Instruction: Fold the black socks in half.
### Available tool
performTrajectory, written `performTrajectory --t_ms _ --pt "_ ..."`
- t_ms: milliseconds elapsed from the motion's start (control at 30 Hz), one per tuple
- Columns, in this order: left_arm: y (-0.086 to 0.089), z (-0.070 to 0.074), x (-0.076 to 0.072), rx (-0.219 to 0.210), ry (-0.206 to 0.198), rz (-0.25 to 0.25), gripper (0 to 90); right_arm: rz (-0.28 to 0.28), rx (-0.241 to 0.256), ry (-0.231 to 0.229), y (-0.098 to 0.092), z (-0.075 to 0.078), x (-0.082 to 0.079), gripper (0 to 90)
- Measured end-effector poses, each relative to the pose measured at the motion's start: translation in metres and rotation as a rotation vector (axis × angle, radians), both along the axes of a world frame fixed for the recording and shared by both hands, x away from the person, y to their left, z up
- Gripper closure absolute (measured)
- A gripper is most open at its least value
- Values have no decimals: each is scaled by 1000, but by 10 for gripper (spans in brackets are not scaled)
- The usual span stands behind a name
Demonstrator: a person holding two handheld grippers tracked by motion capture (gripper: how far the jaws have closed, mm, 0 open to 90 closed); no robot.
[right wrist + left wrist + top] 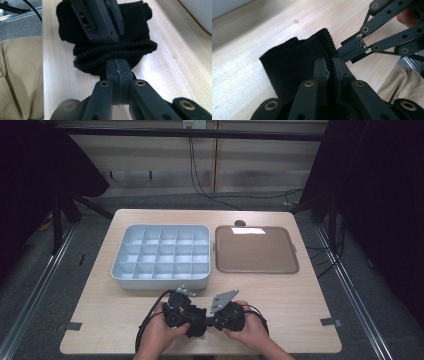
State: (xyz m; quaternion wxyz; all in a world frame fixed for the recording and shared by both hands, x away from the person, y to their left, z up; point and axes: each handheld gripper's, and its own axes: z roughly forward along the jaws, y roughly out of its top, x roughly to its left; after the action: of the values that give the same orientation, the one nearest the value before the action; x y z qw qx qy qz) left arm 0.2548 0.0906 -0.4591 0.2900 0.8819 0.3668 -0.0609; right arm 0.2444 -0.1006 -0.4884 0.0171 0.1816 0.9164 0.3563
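Two tools pinch black sock (294, 67): left tool (331, 65), right tool (117, 68); sock's long axis runs between them.

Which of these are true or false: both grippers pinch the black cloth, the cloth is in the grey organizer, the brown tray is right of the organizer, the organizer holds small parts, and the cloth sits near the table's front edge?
1. Both grippers pinch the black cloth: true. The left gripper and the right gripper are each shut on it.
2. The cloth is in the organizer: false. It lies on the table, in front of the organizer.
3. The brown tray is right of the organizer: true.
4. The organizer holds small parts: false. Its compartments look empty.
5. The cloth sits near the table's front edge: true.
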Motion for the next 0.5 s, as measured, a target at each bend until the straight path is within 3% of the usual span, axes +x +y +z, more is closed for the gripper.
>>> performTrajectory --t_ms 333,500 --pt "2 -4 1 8 -5 10 832 -2 1 -15 -2 0 1 888" --pt "6 -2 1 42 -12 23 845 -15 5 -10 -4 2 1 887"
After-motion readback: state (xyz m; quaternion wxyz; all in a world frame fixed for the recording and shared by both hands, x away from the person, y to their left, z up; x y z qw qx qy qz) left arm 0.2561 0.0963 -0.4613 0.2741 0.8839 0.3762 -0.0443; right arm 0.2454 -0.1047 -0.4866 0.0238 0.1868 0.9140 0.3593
